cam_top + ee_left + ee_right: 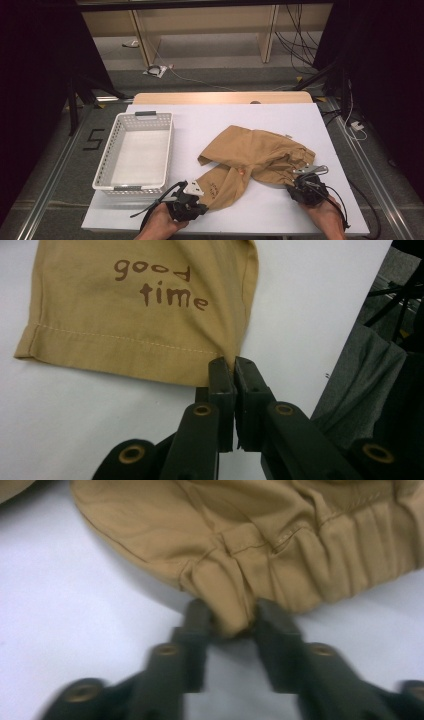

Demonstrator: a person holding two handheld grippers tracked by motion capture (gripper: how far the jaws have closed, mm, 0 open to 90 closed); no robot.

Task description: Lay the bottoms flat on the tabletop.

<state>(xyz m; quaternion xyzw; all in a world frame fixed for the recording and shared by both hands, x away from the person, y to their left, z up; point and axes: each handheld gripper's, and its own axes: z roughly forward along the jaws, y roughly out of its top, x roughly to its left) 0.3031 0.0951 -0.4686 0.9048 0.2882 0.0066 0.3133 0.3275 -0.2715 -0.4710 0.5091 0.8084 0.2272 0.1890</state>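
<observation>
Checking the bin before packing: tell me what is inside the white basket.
The white basket shows a bare pale floor; nothing lies inside. Its near wall hides a narrow strip of that floor.

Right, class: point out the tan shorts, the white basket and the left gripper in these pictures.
tan shorts (260,150): high view, middle of the crumpled cloth.
white basket (109,155): high view, left perforated wall.
left gripper (234,371): left gripper view, between the jaw tips, pinched on the hem corner.

My left gripper (186,204) and right gripper (306,189) are black, each topped by a grey three-cornered plate and trailing black cables. My jaws are matte black bars with brass-coloured rivets at the pivots. My forearms are bare, without sleeves.
</observation>
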